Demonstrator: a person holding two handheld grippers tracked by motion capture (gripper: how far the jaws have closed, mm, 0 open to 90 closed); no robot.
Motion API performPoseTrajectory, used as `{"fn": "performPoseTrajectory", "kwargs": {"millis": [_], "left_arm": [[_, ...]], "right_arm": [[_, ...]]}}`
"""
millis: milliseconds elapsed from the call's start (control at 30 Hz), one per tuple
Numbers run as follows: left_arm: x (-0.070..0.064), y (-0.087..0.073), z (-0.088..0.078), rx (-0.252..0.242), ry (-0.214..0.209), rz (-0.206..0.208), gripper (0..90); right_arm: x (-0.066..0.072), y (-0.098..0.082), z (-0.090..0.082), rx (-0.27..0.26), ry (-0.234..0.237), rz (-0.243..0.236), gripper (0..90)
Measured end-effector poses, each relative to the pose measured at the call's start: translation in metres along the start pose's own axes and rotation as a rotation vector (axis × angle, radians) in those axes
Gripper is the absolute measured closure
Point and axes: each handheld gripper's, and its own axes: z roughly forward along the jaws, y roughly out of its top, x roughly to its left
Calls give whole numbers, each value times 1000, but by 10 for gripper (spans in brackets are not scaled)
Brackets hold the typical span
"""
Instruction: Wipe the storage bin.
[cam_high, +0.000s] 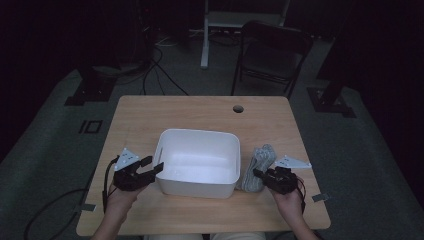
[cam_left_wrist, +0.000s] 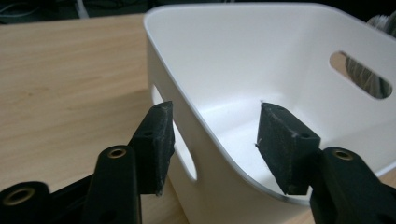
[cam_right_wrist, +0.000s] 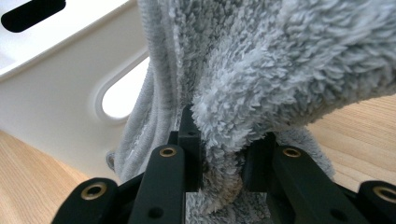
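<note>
A white plastic bin (cam_high: 197, 131) with handle slots stands in the middle of the wooden table (cam_high: 150, 115). My left gripper (cam_high: 154, 165) is at its near left corner. In the left gripper view the gripper (cam_left_wrist: 215, 140) is open and straddles the bin's wall (cam_left_wrist: 261, 56), one pad outside and one inside, neither pressing on it. A grey fluffy towel (cam_high: 260, 157) lies bunched against the bin's right side. My right gripper (cam_high: 258, 173) is shut on its near end. In the right gripper view the towel (cam_right_wrist: 261, 60) is pinched between the pads of that gripper (cam_right_wrist: 222, 140), beside the bin's wall (cam_right_wrist: 60, 93).
A round cable hole (cam_high: 238, 108) is near the table's far edge. A dark folding chair (cam_high: 272, 47) stands beyond the table, and cables run across the grey floor (cam_high: 165, 75). The inside of the bin holds nothing.
</note>
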Motion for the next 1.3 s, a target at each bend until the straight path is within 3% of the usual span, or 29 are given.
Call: {"fn": "performPoseTrajectory", "kwargs": {"millis": [133,300,400,433,567,667,867,1033,1133,1167,1233,1300], "left_arm": [[15,13,-4,-46,-29,6,418],[36,35,7,-103,-88,68,398],[43,48,17,-100,-121,130,400],[46,54,23,-77,-135,157,418],[52,65,36,-83,-153,181,419],[57,73,58,-53,-152,244,432],[61,77,83,-9,-224,243,432],[61,74,96,43,-238,272,453],[62,73,101,53,-272,258,505],[62,73,103,57,-278,263,560],[61,72,104,61,-265,272,606],[62,72,106,50,-259,254,660]], "right_arm": [[0,0,0,-2,2,4,738],[0,-1,-1,-6,4,4,738],[-1,-1,-2,-8,6,8,738],[-1,-1,-2,-8,7,9,738],[-2,-2,-2,-8,9,17,738],[-3,-3,-3,-8,9,21,738],[-5,-5,-4,-5,8,27,738],[-5,-6,-4,-4,6,21,738],[-7,-6,-3,-2,11,33,738],[-7,-7,-2,2,10,34,738],[-7,-7,-2,3,8,32,738],[-8,-7,-2,4,8,30,738]]}}
